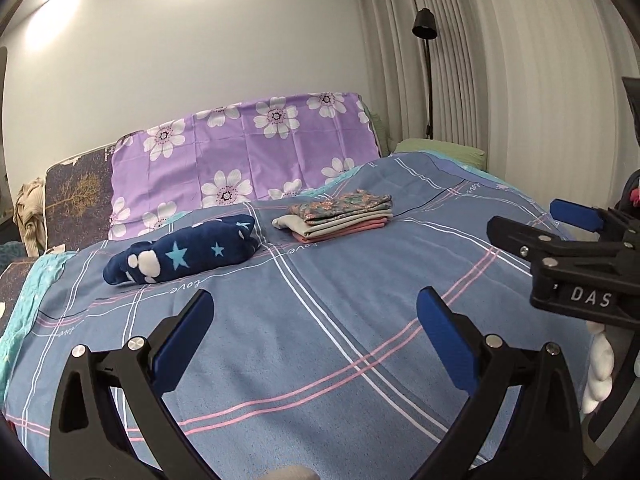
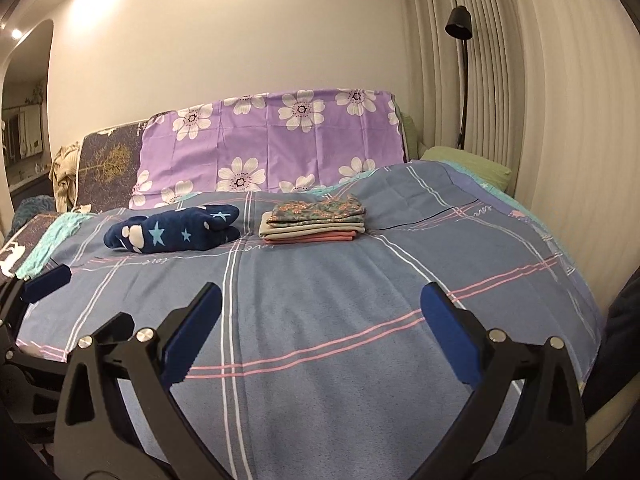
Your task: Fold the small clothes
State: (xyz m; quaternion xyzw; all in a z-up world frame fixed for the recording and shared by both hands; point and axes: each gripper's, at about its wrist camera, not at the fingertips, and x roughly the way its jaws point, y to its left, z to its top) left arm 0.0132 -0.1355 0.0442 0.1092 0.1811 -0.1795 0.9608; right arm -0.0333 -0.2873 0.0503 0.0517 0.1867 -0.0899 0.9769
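A navy fleece garment with stars (image 1: pixel 184 252) (image 2: pixel 176 230) lies bundled on the blue plaid bed sheet (image 1: pixel 320 360) (image 2: pixel 320 380), toward the far left. To its right sits a stack of folded clothes (image 1: pixel 340 216) (image 2: pixel 316 220), with a floral piece on top. My left gripper (image 1: pixel 316 300) is open above the near part of the sheet, with nothing between its pads. My right gripper (image 2: pixel 322 296) is also open and holds nothing. It shows in the left wrist view at the right edge (image 1: pixel 522 216). Both grippers stay well short of the clothes.
A purple flowered cover (image 1: pixel 248 152) drapes the headboard behind the clothes. A black floor lamp (image 1: pixel 426 40) and pleated curtains (image 1: pixel 500 100) stand at the back right, beside a green pillow (image 1: pixel 440 150). Beige cloth (image 1: pixel 28 208) is heaped at the far left.
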